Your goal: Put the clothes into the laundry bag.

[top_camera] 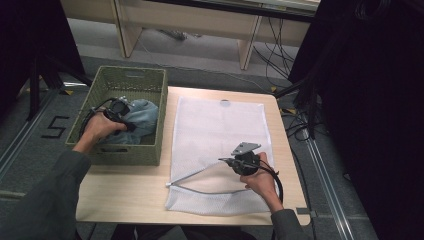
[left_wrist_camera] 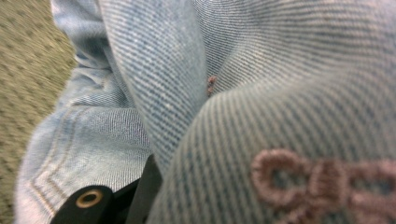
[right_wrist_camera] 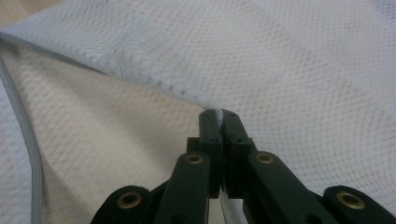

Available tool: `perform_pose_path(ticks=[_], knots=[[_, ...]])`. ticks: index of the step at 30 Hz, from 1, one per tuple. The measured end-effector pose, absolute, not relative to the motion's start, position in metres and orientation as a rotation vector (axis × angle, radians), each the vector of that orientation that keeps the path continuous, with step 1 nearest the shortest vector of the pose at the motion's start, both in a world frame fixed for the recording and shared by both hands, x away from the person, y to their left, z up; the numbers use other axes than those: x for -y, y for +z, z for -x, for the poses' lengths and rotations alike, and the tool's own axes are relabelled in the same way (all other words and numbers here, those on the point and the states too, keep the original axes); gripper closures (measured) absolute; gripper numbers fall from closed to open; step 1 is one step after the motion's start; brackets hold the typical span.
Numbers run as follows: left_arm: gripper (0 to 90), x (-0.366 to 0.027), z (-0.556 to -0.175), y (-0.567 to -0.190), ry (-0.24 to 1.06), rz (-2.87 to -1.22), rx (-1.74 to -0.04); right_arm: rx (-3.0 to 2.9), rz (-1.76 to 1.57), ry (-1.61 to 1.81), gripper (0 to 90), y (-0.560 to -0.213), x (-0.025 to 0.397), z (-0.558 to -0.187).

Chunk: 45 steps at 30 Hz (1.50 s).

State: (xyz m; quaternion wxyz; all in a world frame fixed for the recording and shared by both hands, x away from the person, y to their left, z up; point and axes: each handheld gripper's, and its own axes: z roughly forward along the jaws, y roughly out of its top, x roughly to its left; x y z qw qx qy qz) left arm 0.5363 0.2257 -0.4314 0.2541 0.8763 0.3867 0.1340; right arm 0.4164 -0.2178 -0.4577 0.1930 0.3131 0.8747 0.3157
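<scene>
A light-blue denim garment (top_camera: pixel 143 122) lies in a green woven basket (top_camera: pixel 132 73) at the table's left end. My left gripper (top_camera: pixel 127 114) is down in the basket, pressed into the garment. In the left gripper view the denim (left_wrist_camera: pixel 187 70) bulges over the jaws, with one black jaw showing beneath a thick fold that bears pink embroidery (left_wrist_camera: pixel 322 182). A white mesh laundry bag (top_camera: pixel 220 127) lies flat on the table. My right gripper (top_camera: pixel 221 160) (right_wrist_camera: pixel 218 114) is shut on the upper edge of the bag's mouth and holds that mesh layer (right_wrist_camera: pixel 303 70) lifted off the lower one.
The wooden table (top_camera: pixel 125 195) has bare room in front of the basket. The bag's grey zipper edge (right_wrist_camera: pixel 29 140) runs along the open mouth. Black curtains stand at the right, and cables and a pale shelf unit (top_camera: pixel 190 22) lie beyond the table.
</scene>
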Motion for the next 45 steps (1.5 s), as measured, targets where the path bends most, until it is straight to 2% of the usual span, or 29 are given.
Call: perform_pose_path(ticks=[7, 14, 20, 29, 33, 38, 45], knots=[[72.3, -0.233, -0.532, -0.398, 0.412, -2.295, -1.071, -2.423, -0.875, 0.914, 89.7, -0.443, 0.22, -0.416], [72.9, -0.236, -0.524, -0.368, 0.454, -2.276, -1.058, -2.389, -0.867, 0.949, 89.8, -0.433, 0.217, -0.415], [73.0, -0.235, -0.508, -0.335, 0.435, -2.218, -1.003, -2.356, -0.854, 0.988, 89.8, -0.423, 0.213, -0.414], [72.9, -0.226, -0.478, -0.277, 0.479, -2.21, -0.9, -2.318, -0.86, 1.019, 89.8, -0.416, 0.216, -0.414], [72.9, -0.218, -0.455, -0.249, 0.465, -2.196, -0.821, -2.293, -0.835, 1.035, 89.8, -0.409, 0.218, -0.414], [72.7, -0.203, -0.428, -0.233, 0.445, -2.2, -0.71, -2.266, -0.835, 1.055, 89.9, -0.401, 0.218, -0.413], [72.7, -0.168, -0.382, -0.228, 0.284, -2.155, -0.543, -2.247, -0.859, 1.072, 89.8, -0.395, 0.219, -0.41]])
